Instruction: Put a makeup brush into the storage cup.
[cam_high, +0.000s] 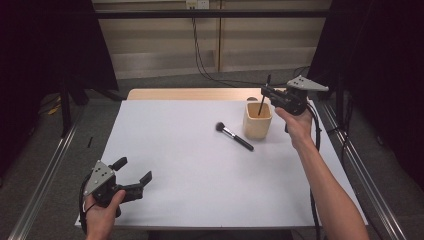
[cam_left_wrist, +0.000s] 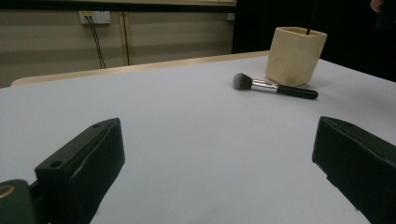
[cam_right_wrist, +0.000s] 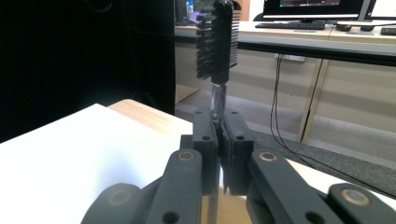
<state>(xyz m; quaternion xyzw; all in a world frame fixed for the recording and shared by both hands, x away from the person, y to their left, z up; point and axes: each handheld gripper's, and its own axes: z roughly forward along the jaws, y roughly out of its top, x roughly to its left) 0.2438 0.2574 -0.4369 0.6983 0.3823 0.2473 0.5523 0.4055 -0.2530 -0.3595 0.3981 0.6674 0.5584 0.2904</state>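
My right gripper (cam_high: 265, 93) (cam_right_wrist: 220, 140) is shut on the thin metal stem of a small black comb brush (cam_right_wrist: 216, 43), bristle head up. Seen from above, this comb brush (cam_high: 261, 102) slants down with its lower end inside the cream cup (cam_high: 257, 121) at the table's far right. A powder brush (cam_high: 234, 136) with a black handle and grey tuft lies flat on the white table just left of the cup. My left gripper (cam_high: 133, 171) (cam_left_wrist: 215, 158) rests open near the front left corner, nothing between its jaws. It looks toward the powder brush (cam_left_wrist: 274, 87) and cup (cam_left_wrist: 295, 55).
The white table top (cam_high: 190, 170) has a wooden strip (cam_high: 185, 94) along its far edge. Cables hang on the wall behind. Metal rails run along the floor on both sides, and dark curtains stand left and right.
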